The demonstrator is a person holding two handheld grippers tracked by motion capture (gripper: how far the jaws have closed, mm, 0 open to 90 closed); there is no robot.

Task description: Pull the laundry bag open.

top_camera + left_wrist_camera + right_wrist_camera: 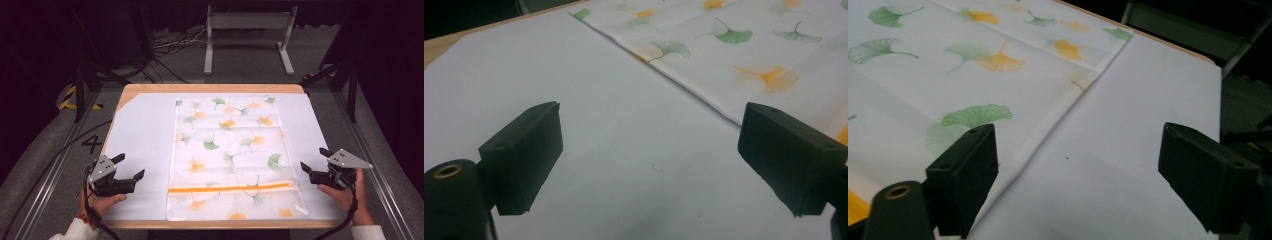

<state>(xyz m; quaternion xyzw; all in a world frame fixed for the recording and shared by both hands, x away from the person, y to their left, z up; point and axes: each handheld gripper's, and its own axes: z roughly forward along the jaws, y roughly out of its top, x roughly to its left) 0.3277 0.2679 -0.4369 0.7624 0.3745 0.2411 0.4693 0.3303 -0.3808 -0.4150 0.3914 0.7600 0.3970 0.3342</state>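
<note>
A white cloth (230, 150) printed with green and orange ginkgo leaves lies flat in the middle of the table, an orange stripe (230, 189) running across it near the front. My left gripper (131, 166) hovers over the white sheet to the left of the cloth, open, nothing between its jaws. My right gripper (313, 160) stands open just off the cloth's right edge. In the left gripper view (649, 150) the cloth's edge (684, 85) runs ahead to the right. In the right gripper view (1078, 165) the cloth's edge (1068, 107) passes under the left jaw.
A white sheet (140, 130) covers the wooden table (210, 88). Metal rails run along both sides of the table. A grey metal stand (247, 35) and loose cables sit on the floor behind it.
</note>
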